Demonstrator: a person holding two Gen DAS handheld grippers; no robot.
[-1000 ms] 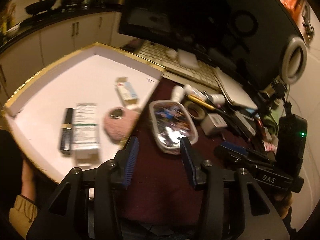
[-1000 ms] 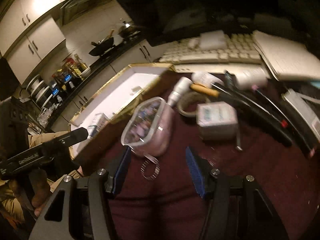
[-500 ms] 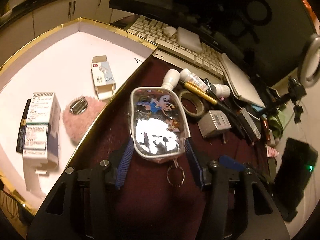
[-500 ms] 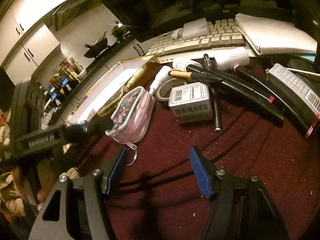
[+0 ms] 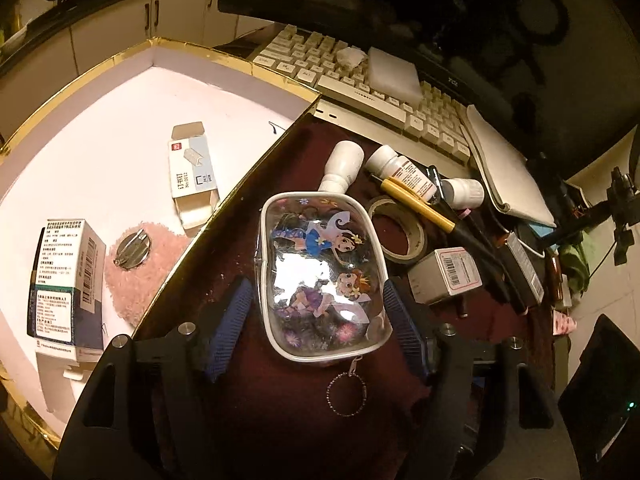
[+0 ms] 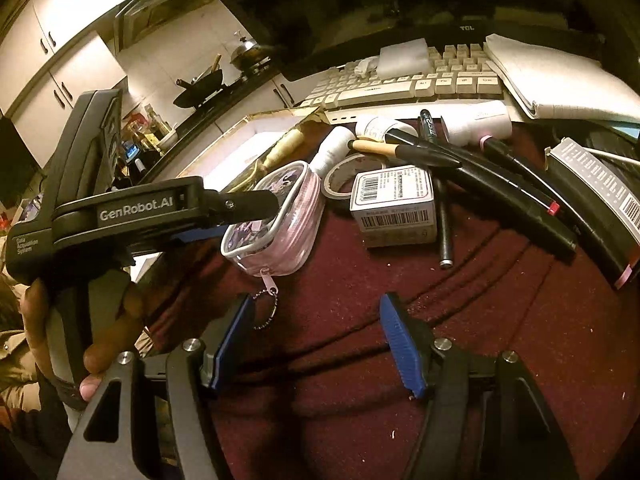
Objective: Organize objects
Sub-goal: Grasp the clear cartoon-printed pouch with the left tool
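Observation:
A clear zip pouch [image 5: 320, 276] with cartoon figures and a ball-chain ring lies on the dark red cloth. My left gripper [image 5: 318, 320] is open, its blue-padded fingers on either side of the pouch's near half, not pressing it. The pouch also shows in the right wrist view [image 6: 276, 220], with the left gripper's body beside it. My right gripper [image 6: 318, 340] is open and empty over bare cloth, in front of the pouch. A gold-rimmed white box [image 5: 100, 140] to the left holds a staples box [image 5: 192, 172], a medicine box [image 5: 64, 280] and a pink fluffy pad [image 5: 140, 272].
Behind the pouch lie a tape roll [image 5: 400, 236], white bottles [image 5: 344, 164], a yellow pen [image 5: 416, 204], black markers [image 6: 500, 184] and a small barcoded box [image 5: 448, 276]. A keyboard [image 5: 360, 84], notebook [image 5: 504, 172] and monitor stand further back.
My left gripper swung from above the white box toward the pouch and closed in until its fingers straddle it. My right gripper drew back and turned right; the left gripper now fills its left side.

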